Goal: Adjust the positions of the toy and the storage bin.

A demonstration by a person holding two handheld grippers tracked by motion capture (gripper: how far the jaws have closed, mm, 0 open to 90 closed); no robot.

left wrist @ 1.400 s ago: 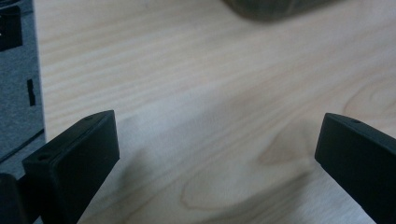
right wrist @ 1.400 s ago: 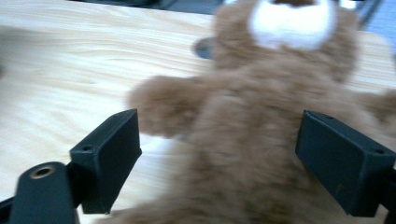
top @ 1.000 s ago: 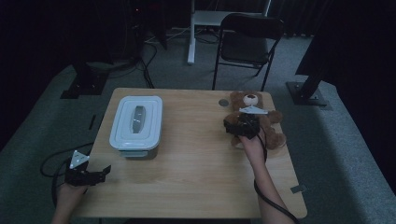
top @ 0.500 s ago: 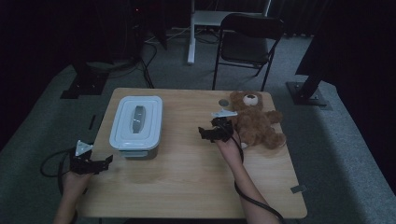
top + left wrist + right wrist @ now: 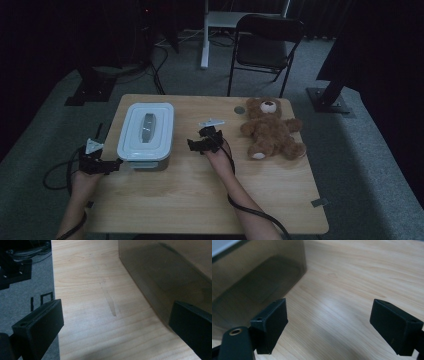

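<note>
My fingers are spread apart on both sides and grasp nothing. The left gripper [image 5: 112,164] is at the near left corner of the lidded container [image 5: 145,130], the right gripper [image 5: 196,145] near its right wall. The lid hides what is inside.

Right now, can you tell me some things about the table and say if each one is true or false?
1. The box has its lid on. True.
2. The right gripper holds the bear. False: its jaws are open and empty, and the bear lies apart from it on the table.
3. The left gripper is open beside the box. True.
4. The bear sits inside the box. False: it lies on the table, right of the box.
5. A chair stands behind the table. True.
</note>
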